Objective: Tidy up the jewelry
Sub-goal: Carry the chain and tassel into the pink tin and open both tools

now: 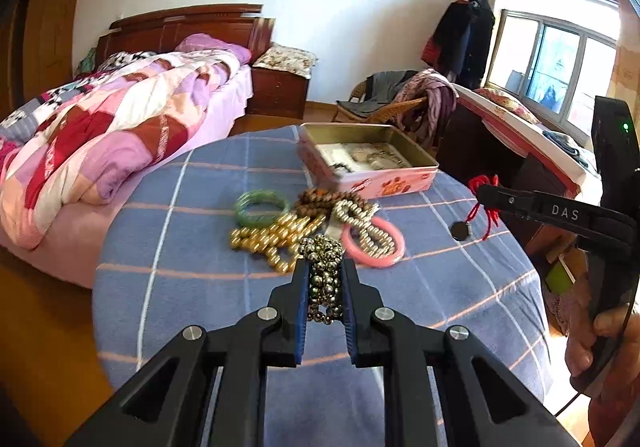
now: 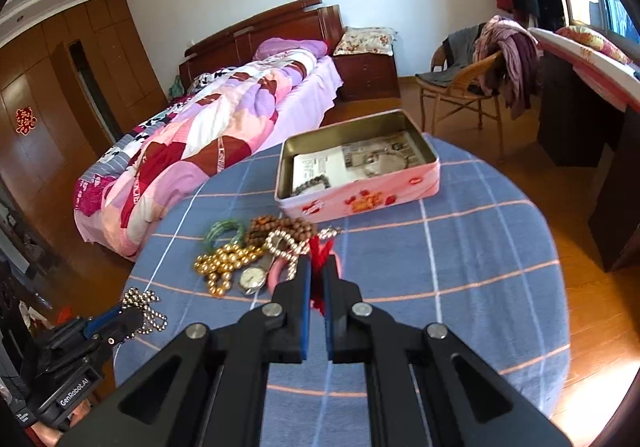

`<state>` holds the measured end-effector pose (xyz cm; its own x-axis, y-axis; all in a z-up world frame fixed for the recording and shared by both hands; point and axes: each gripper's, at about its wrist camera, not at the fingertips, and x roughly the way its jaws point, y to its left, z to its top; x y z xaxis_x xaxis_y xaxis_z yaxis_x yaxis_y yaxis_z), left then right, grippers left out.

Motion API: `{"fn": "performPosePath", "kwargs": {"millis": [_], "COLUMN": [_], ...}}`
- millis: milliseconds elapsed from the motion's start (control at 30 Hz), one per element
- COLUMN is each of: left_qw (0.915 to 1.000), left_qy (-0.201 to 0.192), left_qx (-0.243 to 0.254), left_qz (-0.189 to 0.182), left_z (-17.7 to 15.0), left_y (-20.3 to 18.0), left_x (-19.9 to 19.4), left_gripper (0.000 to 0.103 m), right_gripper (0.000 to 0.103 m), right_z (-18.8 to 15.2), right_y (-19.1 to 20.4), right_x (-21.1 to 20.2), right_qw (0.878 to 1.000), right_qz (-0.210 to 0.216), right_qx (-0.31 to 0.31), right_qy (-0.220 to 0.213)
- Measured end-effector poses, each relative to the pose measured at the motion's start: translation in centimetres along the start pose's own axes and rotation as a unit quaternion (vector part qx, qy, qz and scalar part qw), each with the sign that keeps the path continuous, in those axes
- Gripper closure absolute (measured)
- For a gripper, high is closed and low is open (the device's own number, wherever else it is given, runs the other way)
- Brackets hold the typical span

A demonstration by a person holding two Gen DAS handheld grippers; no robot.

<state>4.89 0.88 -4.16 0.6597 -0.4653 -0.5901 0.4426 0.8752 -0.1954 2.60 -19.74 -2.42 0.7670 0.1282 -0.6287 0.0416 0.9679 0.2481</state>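
My left gripper is shut on a silver ball-bead chain, which bunches between its blue pads just in front of the jewelry pile. My right gripper is shut on a red cord; in the left wrist view a dark pendant hangs from that cord above the table. The pile holds a green bangle, gold beads, brown wooden beads, pale beads, a pink bangle and a watch. Behind it stands an open pink tin with paper and a dark bracelet inside.
The round table wears a blue plaid cloth, its edge dropping to wooden floor all around. A bed with a patchwork quilt lies to the left, a wicker chair behind and a dark desk to the right. A person's hand grips the right handle.
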Motion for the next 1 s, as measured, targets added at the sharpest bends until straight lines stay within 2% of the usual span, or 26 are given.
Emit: {"fn": "performPosePath", "kwargs": {"millis": [200,267,433,700,867,967,1000], "left_qw": [0.9977,0.9964,0.9946,0.9965,0.9989,0.9991,0.9989], "left_qy": [-0.044,-0.057,-0.068,-0.039,0.000,0.025,0.036], "left_qx": [0.024,0.036,0.039,0.032,0.018,0.025,0.029], "left_qz": [-0.047,-0.051,-0.068,-0.067,-0.044,-0.024,-0.012], "left_z": [5.1,6.7,10.0,12.0,11.9,11.7,11.5], "left_y": [-2.2,-3.0,-4.1,-4.0,-2.9,-3.0,-2.9], "left_x": [1.2,2.0,5.9,12.8,16.8,19.0,19.5], "left_gripper": [0.088,0.088,0.088,0.088,0.088,0.088,0.088], "right_gripper": [0.095,0.094,0.094,0.094,0.092,0.086,0.063], "right_z": [3.6,5.1,8.6,10.5,10.2,10.0,9.8], "right_y": [-0.6,-0.9,-1.8,-4.4,-5.6,-5.9,-6.0], "right_x": [-0.8,-0.7,1.4,8.4,12.1,13.7,14.2], "right_qw": [0.999,0.998,0.996,0.998,0.999,0.999,0.999], "right_qz": [-0.003,-0.002,-0.009,-0.014,-0.006,-0.014,-0.017], "right_qx": [-0.007,-0.008,-0.007,0.022,0.034,0.033,0.033], "right_qy": [-0.043,-0.058,-0.084,-0.051,-0.016,-0.005,0.003]}}
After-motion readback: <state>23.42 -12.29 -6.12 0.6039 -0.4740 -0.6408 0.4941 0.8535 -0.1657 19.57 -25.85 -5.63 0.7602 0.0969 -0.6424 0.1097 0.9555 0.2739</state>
